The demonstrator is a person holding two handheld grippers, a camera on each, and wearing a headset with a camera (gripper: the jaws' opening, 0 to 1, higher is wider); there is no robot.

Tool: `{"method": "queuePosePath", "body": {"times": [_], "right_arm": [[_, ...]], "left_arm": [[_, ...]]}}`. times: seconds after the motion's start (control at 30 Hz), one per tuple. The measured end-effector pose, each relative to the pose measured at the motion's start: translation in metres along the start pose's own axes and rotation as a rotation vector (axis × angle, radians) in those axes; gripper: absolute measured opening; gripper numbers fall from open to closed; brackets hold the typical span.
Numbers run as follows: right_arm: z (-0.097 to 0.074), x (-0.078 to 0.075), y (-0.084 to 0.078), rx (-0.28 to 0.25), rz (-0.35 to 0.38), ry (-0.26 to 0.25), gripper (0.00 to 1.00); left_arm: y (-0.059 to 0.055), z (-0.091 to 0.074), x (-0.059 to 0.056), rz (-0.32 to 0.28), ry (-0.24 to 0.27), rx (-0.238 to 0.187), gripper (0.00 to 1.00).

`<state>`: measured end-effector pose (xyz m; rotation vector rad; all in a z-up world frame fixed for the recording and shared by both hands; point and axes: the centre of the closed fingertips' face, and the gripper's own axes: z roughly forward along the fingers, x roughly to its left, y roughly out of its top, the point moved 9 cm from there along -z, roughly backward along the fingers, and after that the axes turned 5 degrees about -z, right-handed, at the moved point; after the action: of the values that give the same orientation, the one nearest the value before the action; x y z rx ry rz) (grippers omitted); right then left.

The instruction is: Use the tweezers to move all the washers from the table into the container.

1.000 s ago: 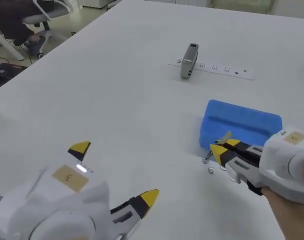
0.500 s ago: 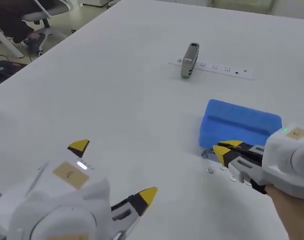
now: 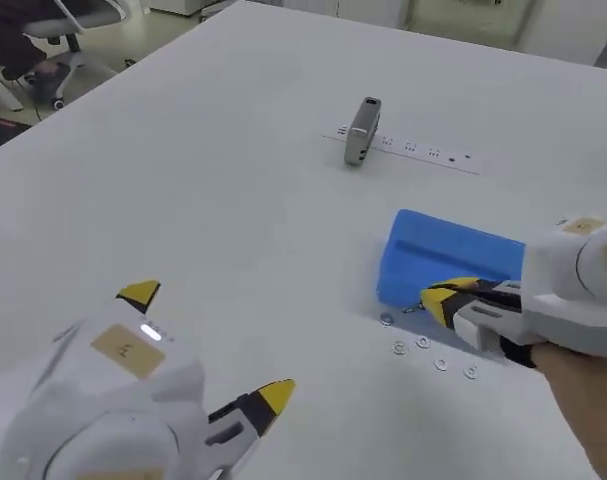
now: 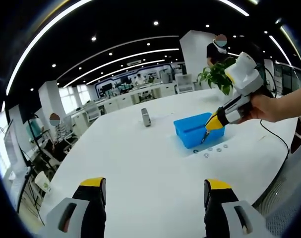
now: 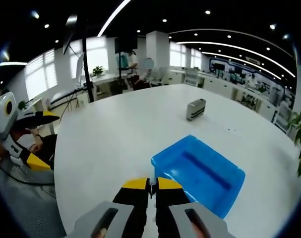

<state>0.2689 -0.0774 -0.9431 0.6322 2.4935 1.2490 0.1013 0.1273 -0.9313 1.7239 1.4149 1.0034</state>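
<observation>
The blue container (image 3: 453,262) stands on the white table (image 3: 233,200) at the right. Several small metal washers (image 3: 423,344) lie on the table just in front of it. My right gripper (image 3: 439,299) hovers at the container's front left corner, shut on thin tweezers (image 3: 413,306) that point down and left toward the washers. I cannot tell whether the tweezers hold a washer. In the left gripper view, the right gripper (image 4: 214,121) and tweezers (image 4: 205,136) hang over the washers (image 4: 208,151) beside the container (image 4: 195,130). My left gripper (image 3: 205,346) is open at the lower left, holding nothing.
A grey box-shaped device (image 3: 362,130) stands on a white power strip (image 3: 423,152) at the far side of the table. Chairs (image 3: 73,20) stand off the table's far left edge. People and desks are in the background of the gripper views.
The head camera has shifted. My right gripper has drawn back a little toward the container with the tweezers, uncovering more washers on the table. The left gripper stays open and low.
</observation>
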Motion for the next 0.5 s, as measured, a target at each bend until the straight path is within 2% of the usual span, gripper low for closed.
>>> {"method": "queuePosePath", "body": {"times": [0.13,0.23,0.4,0.5], "right_arm": [[-0.005,0.006,0.002,0.040,0.000,0.056,0.00],[-0.006,0.012,0.004,0.073,-0.025,0.074,0.00],[0.000,0.021,-0.002,0.171,-0.053,0.121,0.00],[0.005,0.023,-0.007,0.176,-0.055,0.130,0.00]], "left_arm": [[0.000,0.000,-0.001,0.007,-0.001,0.002,0.82],[0.000,0.000,-0.001,0.005,0.002,0.005,0.82],[0.000,0.000,0.000,0.008,0.007,0.012,0.82],[-0.001,0.000,0.000,0.010,0.009,0.012,0.82]]}}
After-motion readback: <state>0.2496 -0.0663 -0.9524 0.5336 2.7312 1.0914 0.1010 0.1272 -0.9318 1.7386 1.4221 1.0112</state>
